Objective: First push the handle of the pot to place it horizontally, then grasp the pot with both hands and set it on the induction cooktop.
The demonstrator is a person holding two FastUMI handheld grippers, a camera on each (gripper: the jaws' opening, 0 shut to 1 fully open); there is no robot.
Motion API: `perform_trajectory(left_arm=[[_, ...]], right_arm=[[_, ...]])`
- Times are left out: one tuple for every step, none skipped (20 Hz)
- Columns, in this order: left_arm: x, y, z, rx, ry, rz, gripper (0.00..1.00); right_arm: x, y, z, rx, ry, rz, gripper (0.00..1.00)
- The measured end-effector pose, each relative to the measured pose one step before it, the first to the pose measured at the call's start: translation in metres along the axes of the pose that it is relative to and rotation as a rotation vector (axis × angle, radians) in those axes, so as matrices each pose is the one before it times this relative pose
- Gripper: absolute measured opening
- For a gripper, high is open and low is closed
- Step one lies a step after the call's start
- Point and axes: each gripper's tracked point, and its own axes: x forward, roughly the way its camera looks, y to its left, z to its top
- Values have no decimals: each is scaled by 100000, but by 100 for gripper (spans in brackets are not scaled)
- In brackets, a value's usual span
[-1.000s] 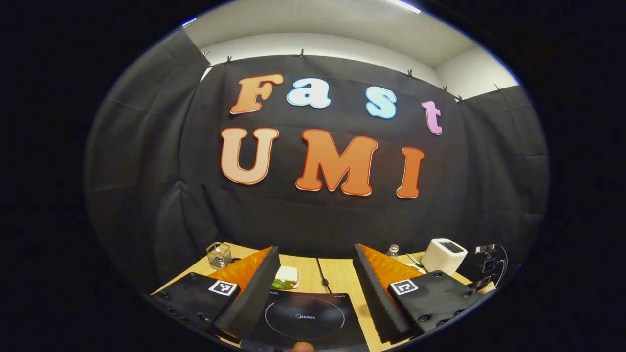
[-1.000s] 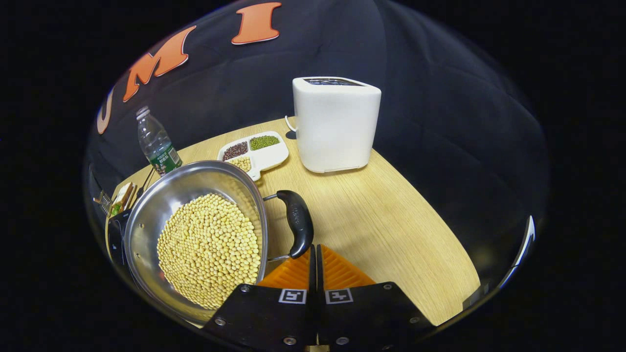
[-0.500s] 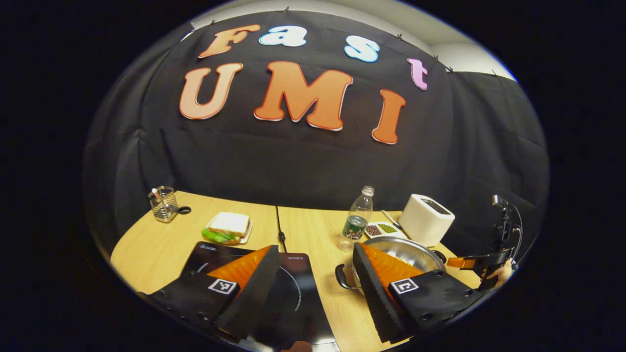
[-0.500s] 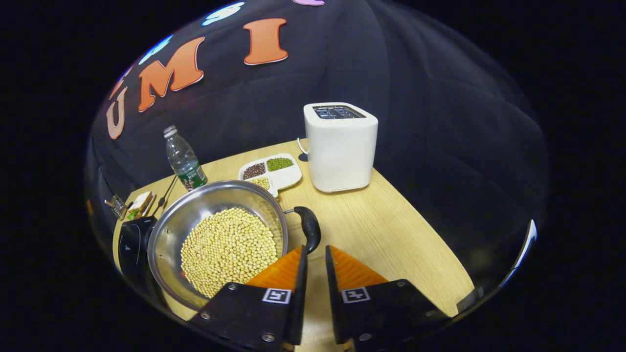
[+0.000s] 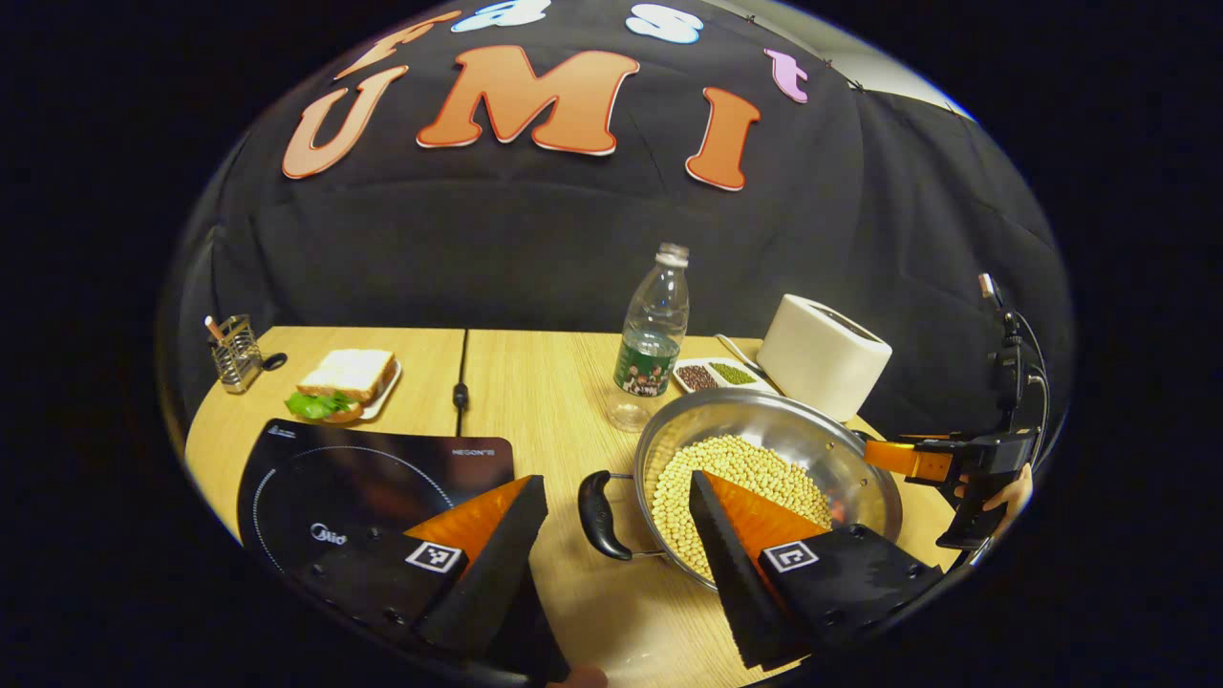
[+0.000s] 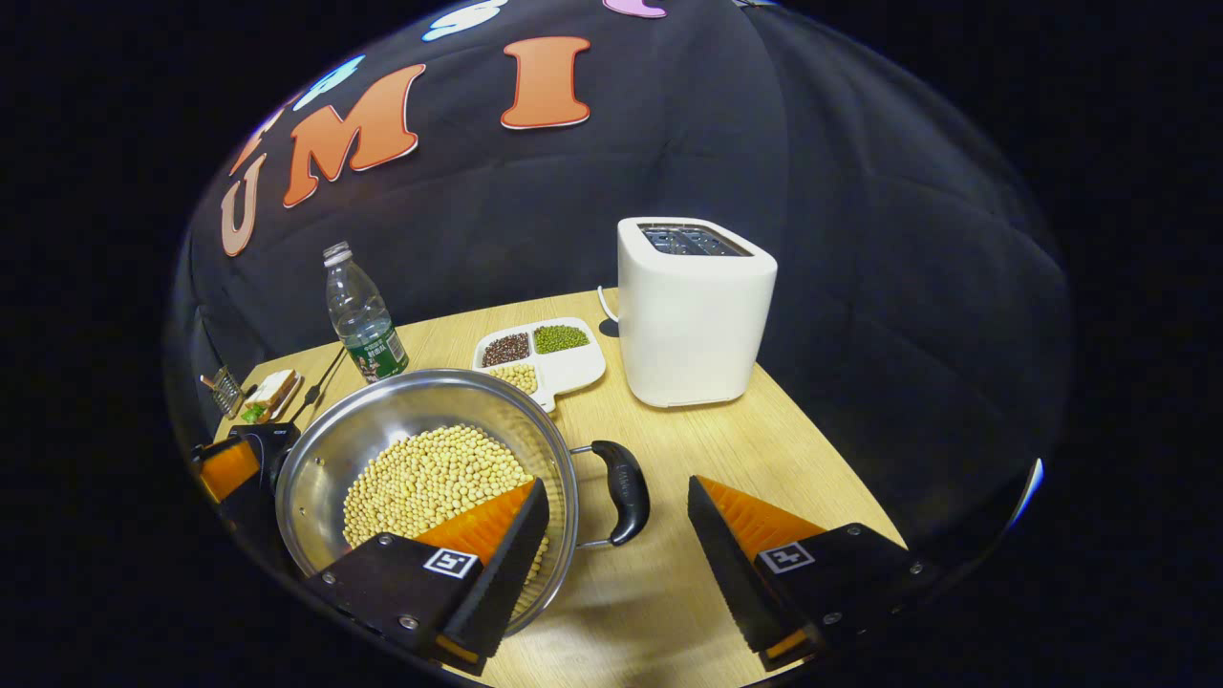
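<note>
steel round pot (image 6: 425,468) of soybeans sat on the wooden table (image 6: 764,449), each black side handle (image 6: 623,489) framed by a wide-open, empty gripper (image 6: 616,535), (image 5: 611,530), positioned for lifting leftward.
</note>
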Motion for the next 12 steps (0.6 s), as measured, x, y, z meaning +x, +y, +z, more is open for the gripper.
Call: perform_trajectory(left_arm=[[993, -51, -723, 477, 2567, 119, 99], [1148, 174, -493, 1333, 2285, 179, 99], [839, 154, -272, 754, 1108, 576, 99], [989, -30, -54, -176, 82, -42, 99], [635, -131, -308, -78, 1146, -620, 99], [378, -202, -158, 66, 704, -902, 99], [624, -318, -248, 327, 908, -731, 99], [590, -59, -306, 190, 1310, 185, 98], [436, 137, -468, 218, 1439, 1260, 96], [519, 184, -300, -480, 1105, 234, 87], [499, 175, -254, -1286, 580, 711, 89], [-380, -226, 580, -1077, -1810, 50, 87]], right_arm=[[532, 82, -92, -550, 730, -60, 94], [433, -90, -140, -611, 719, -311, 94], [476, -26, -65, -524, 750, -216, 94], [413, -24, -106, -774, 741, -148, 94], [413, -10, -185, -725, 1208, -295, 94], [407, 86, -142, -451, 920, 80, 94], [494, 139, -133, -67, 1336, 566, 94], [410, 104, -231, 569, 1555, 655, 94], [492, 389, -94, 1388, 1457, 1242, 93], [505, 452, -314, 1541, 1474, 1931, 91], [188, 309, -381, 940, 2351, 1496, 81], [89, -51, 392, 888, -1097, 42, 75]])
